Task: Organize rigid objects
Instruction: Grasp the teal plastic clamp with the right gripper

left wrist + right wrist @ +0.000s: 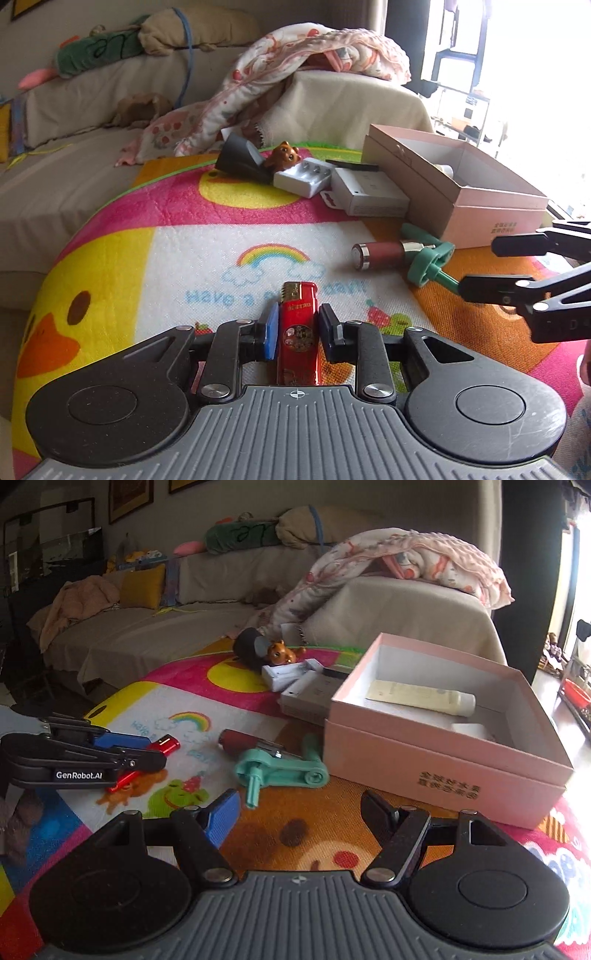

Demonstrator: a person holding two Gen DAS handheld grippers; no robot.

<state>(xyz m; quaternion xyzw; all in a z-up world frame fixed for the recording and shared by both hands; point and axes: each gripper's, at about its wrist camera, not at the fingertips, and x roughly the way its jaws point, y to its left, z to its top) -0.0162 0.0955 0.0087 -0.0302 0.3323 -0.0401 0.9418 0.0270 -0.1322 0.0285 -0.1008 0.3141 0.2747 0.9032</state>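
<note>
Red lighter (pixel 298 332) sits clamped between our left gripper (pixel 297 334) fingers, held low and level over the play mat (pixel 147 229). Moving right: one maroon tube (pixel 382 254), one green tool (pixel 430 264), then one pink box (pixel 443 760) with one cream tube (pixel 421 698) inside. Our right gripper (pixel 299 814) hovers spread wide, holding nothing, near the box.

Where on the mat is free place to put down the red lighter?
Bare mat lies around the rainbow print, left of the maroon cylinder. It is crowded from the teal tool to the pink box and white charger.
</note>
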